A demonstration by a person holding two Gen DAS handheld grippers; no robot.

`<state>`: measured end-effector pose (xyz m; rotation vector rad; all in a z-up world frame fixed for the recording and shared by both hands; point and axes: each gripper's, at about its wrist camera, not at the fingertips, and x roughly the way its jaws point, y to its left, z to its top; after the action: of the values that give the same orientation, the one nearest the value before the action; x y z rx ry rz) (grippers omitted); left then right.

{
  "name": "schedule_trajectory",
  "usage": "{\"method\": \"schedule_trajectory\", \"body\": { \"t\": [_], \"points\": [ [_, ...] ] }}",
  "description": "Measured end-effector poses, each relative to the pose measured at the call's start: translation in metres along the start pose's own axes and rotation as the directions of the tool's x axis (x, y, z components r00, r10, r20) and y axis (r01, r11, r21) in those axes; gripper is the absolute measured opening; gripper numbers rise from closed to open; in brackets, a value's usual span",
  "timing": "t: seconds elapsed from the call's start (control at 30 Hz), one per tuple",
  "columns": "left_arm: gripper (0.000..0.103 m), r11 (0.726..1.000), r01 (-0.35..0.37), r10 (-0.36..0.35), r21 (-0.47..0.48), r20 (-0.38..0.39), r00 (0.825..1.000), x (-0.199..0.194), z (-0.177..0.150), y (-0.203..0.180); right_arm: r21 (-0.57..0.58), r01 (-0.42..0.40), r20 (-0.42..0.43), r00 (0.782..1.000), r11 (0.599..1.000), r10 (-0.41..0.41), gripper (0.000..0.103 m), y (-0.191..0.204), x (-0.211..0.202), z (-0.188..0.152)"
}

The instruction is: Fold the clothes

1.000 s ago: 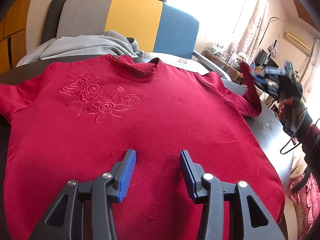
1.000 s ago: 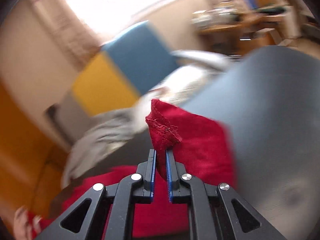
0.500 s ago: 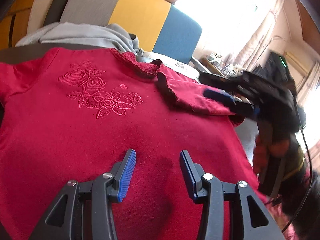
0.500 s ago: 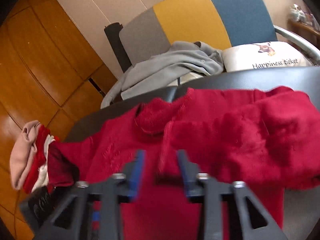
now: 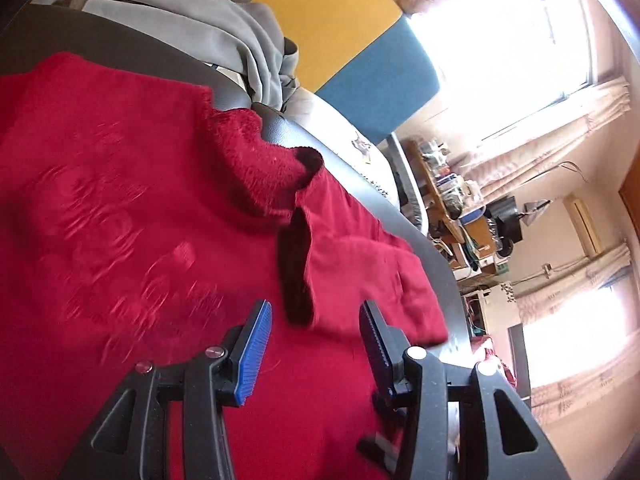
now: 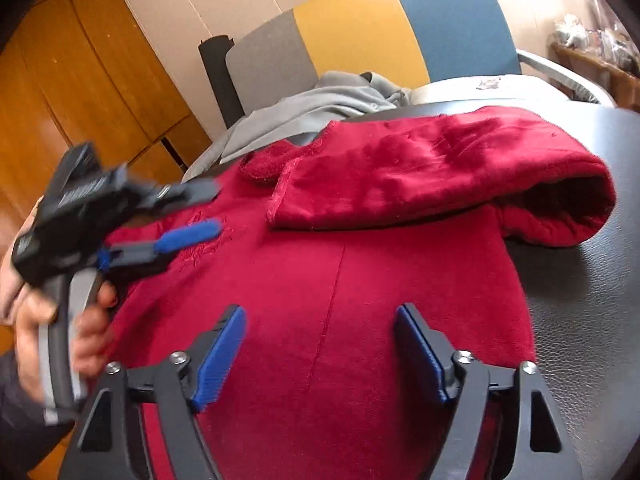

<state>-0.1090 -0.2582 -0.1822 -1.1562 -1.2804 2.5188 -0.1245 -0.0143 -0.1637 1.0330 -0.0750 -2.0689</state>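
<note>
sleeve (image 6: 420, 176) now folded across the red top (image 6: 320, 280) on the black table (image 6: 580, 300); both grippers' fingers empty, right (image 6: 320, 348) opening, left (image 5: 312, 344) parted.

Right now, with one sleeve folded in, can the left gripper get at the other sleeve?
Hard to say: the left gripper hovers open over the red shirt, but that sleeve is out of view.

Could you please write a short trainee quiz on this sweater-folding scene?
1. True or false: the sleeve lies folded across the red sweater.
2. What lies on the chair behind the table? A) grey garment B) towel C) bag
3. Fill in: the right gripper holds ____.

Key: 1 true; 2 A, the grey garment; 3 nothing, its jaws are opening.
</note>
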Motion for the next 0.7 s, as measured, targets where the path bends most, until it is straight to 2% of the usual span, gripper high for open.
{"method": "schedule_trajectory", "body": {
  "t": [0.2,0.4,0.53,0.57,0.63,0.7],
  "points": [
    [0.047,0.997,-0.073,0.074,0.016,-0.078,0.994,0.043,0.01,-0.005,0.015,-0.053,0.004,0.999,0.999,0.053,0.086,-0.004,-0.003,0.001],
    [0.051,0.997,-0.073,0.073,-0.003,-0.057,0.996,0.054,0.015,-0.01,0.017,-0.07,0.009,0.998,0.997,0.07,0.088,-0.005,-0.003,0.001],
    [0.051,0.981,-0.15,0.157,0.122,-0.054,0.986,0.062,0.011,-0.028,0.015,-0.07,0.01,0.998,0.997,0.069,0.089,-0.003,-0.002,0.002],
    [0.049,0.97,-0.177,0.19,0.168,-0.063,0.98,0.065,0.01,-0.033,0.015,-0.069,0.01,0.998,0.997,0.069,0.089,-0.002,-0.004,0.0],
    [0.042,0.93,-0.253,0.283,0.267,-0.077,0.956,0.071,0.007,-0.045,0.01,-0.065,0.007,0.998,0.998,0.065,0.09,0.0,-0.003,0.0],
    [0.011,0.892,-0.333,0.37,0.306,-0.074,0.926,0.075,0.009,-0.053,0.0,-0.055,0.003,0.998,0.998,0.055,0.092,0.003,-0.002,0.0]
  ]
}}
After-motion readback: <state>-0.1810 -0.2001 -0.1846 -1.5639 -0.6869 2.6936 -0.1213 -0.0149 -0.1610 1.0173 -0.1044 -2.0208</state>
